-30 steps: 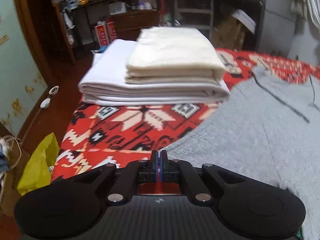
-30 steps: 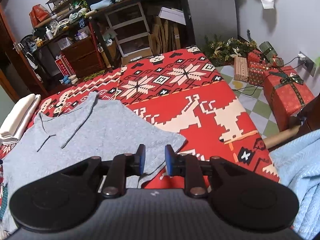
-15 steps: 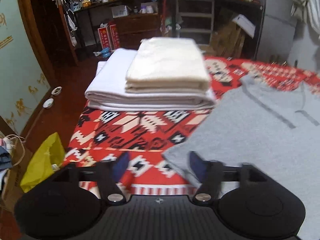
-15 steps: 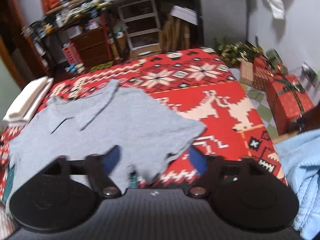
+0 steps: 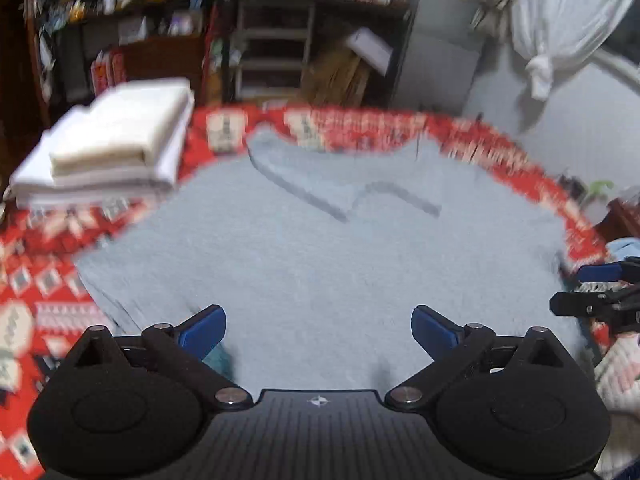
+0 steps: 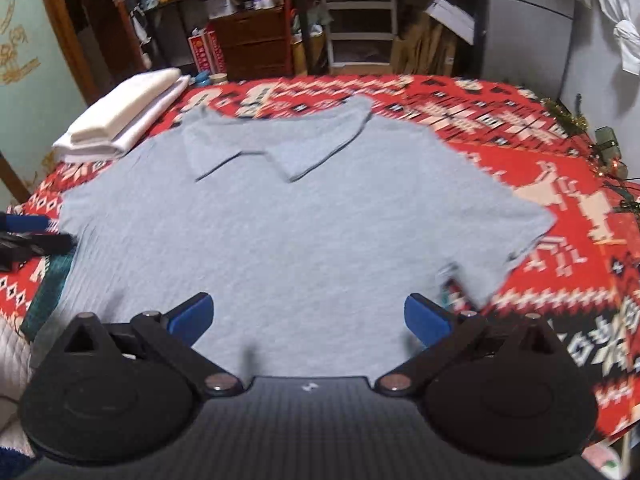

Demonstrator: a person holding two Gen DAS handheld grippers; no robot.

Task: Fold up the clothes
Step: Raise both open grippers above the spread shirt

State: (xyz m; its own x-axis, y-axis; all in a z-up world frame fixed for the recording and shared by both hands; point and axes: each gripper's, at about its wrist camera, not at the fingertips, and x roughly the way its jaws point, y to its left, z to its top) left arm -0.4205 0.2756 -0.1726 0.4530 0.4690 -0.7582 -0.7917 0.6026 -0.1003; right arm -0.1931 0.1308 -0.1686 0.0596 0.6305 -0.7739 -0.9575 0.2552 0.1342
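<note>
Grey polo shirt (image 6: 304, 216) lies spread flat, collar away from you, on the red patterned blanket (image 6: 560, 184) covering the bed, with your left gripper (image 5: 319, 328) and right gripper (image 6: 308, 316) both spread wide above its near hem, holding nothing. A stack of folded white cloths (image 6: 120, 112) sits just beside the shirt's far left shoulder. The risk from here looks like an uneven pinch: catch only the top layer at the hem and the back panel would likely drag and bunch under the fold. The right sleeve (image 6: 516, 232) looks slightly curled at its edge, so folding over it may trap a crease. Swing the left side wide and you could nudge the finished stack.
</note>
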